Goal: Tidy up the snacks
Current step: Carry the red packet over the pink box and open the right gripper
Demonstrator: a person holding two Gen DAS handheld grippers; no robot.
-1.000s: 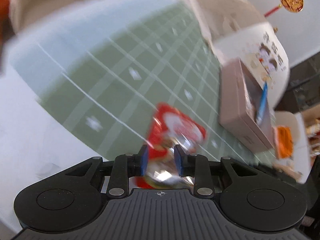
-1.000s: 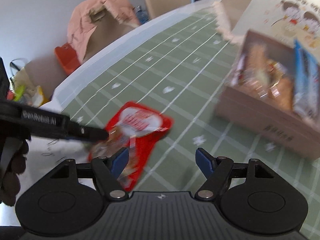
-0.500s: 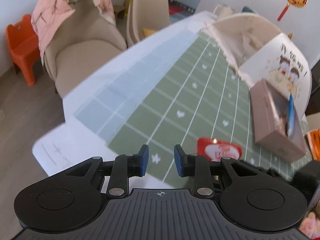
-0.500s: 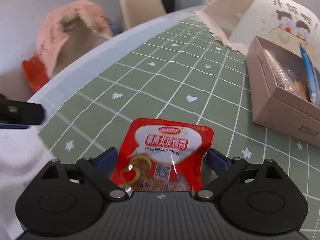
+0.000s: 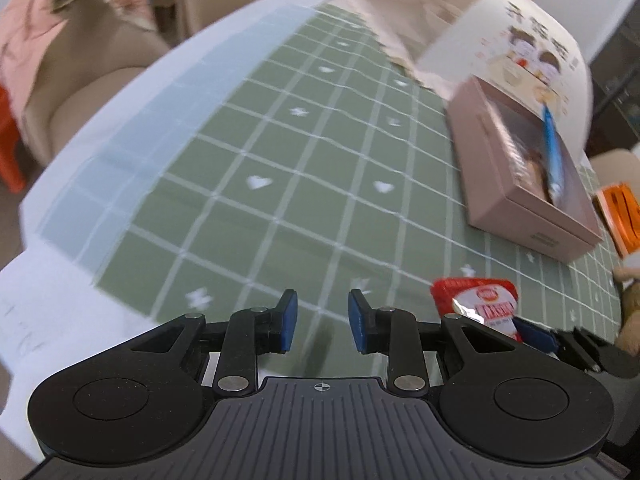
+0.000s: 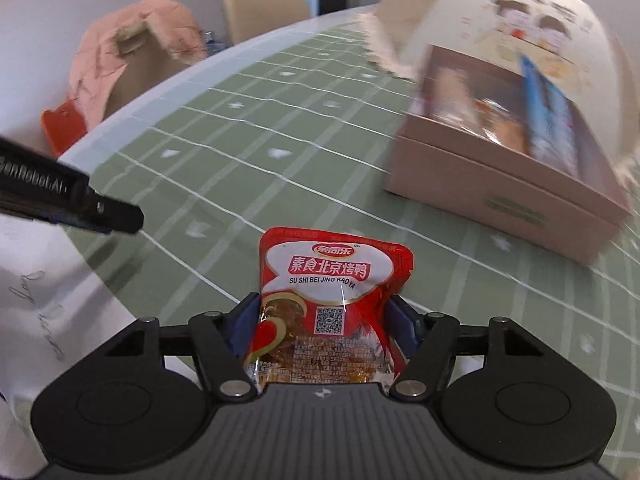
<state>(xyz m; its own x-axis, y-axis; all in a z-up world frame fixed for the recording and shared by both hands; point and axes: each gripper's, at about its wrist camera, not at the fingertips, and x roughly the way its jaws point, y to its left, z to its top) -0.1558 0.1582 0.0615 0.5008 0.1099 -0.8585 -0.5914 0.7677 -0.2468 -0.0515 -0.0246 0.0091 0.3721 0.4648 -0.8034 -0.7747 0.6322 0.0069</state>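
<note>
A red snack packet with white Chinese lettering stands between the blue pads of my right gripper. Its jaws are closing and the pads press the packet's lower sides. In the left wrist view the same packet shows at the lower right, beside a right-gripper finger. My left gripper hovers over the green checked cloth, jaws a little apart with nothing between them. Its black finger juts in from the left of the right wrist view. A pink box holding several snacks lies ahead on the right.
The box's raised lid with cartoon figures stands behind it. An orange object lies right of the box. White paper with handwriting covers the near left corner. Chairs, one draped in a pink jacket, stand past the table's far edge.
The left gripper let go of the red packet and pulled away to the left. The right gripper came around the packet and its jaws closed in on its sides.
</note>
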